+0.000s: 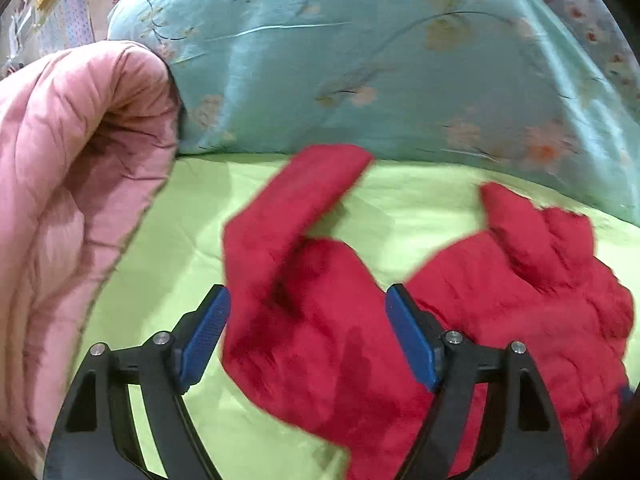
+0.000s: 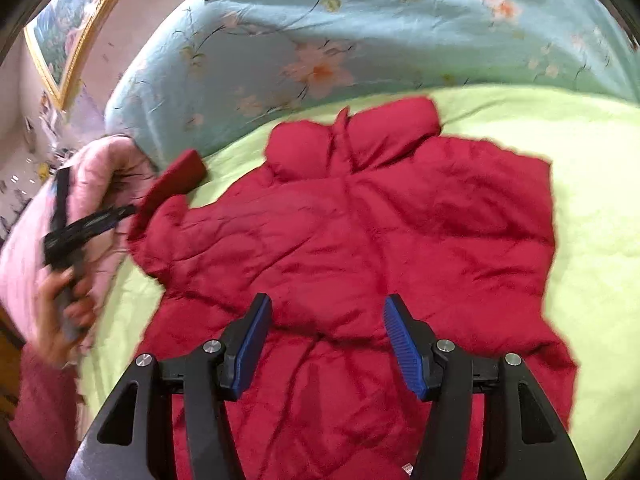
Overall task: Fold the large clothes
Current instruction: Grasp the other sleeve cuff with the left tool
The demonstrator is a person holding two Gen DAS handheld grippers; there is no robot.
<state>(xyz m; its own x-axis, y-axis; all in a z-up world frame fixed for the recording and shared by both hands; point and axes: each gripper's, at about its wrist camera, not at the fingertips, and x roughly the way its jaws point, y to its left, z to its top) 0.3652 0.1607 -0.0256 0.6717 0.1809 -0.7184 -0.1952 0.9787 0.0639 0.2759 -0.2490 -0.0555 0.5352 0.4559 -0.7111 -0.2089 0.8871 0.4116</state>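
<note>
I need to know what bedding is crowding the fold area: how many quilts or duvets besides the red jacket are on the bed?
2. A teal floral duvet is piled behind the red jacket; a pink quilt is bunched at its left. More may lie out of view.

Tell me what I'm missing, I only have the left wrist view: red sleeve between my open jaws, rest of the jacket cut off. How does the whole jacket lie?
Observer: In the right wrist view the red jacket lies spread out on the green sheet, collar toward the blue floral quilt.
Operator: Where's the other gripper?
Observer: The right gripper hovers over the jacket's lower middle, jaws open, holding nothing.
Operator: Can you see mine?
Observer: Yes, blurred: the left gripper is at the jacket's left edge by the sleeve, in front of the pink quilt.
</note>
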